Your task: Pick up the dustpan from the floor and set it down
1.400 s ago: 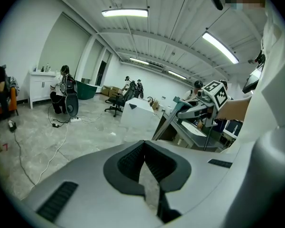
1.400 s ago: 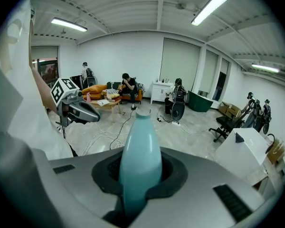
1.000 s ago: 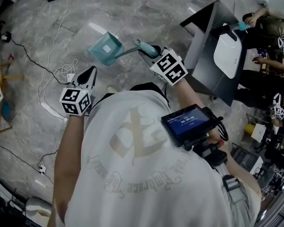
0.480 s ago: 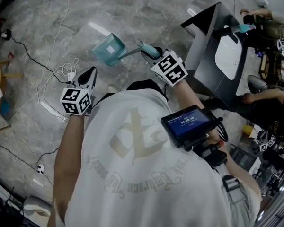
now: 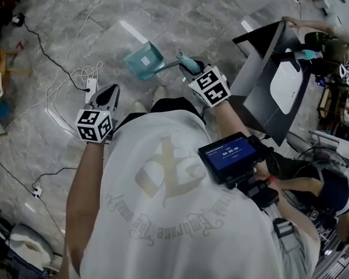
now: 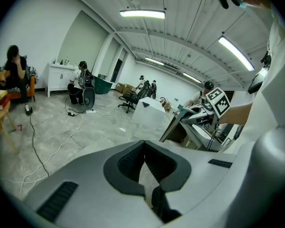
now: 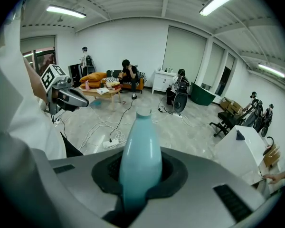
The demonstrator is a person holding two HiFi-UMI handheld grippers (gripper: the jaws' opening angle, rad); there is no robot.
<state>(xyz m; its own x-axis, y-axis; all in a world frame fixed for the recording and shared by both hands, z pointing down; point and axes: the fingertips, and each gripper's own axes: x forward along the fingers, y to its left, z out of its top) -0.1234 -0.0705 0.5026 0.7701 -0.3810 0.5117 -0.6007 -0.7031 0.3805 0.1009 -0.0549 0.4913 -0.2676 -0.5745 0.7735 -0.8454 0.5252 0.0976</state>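
Head view: right claw [image 5: 188, 67] tilted downward, clamping dustpan [image 5: 144, 61], seemingly aloft.

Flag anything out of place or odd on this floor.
Loose cables sprawl across the floor: a white lead lies bunched by a power strip, and a black cable runs to it. The dustpan hangs above the floor, handle clamped in the right gripper.

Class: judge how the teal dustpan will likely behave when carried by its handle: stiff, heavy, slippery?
Probably stiff: the dustpan holds its scoop shape though gripped at one end only. Likely light for its size: the right hand-held gripper alone carries it by the handle. It may twist or slip, as that handle looks smooth and rounded.
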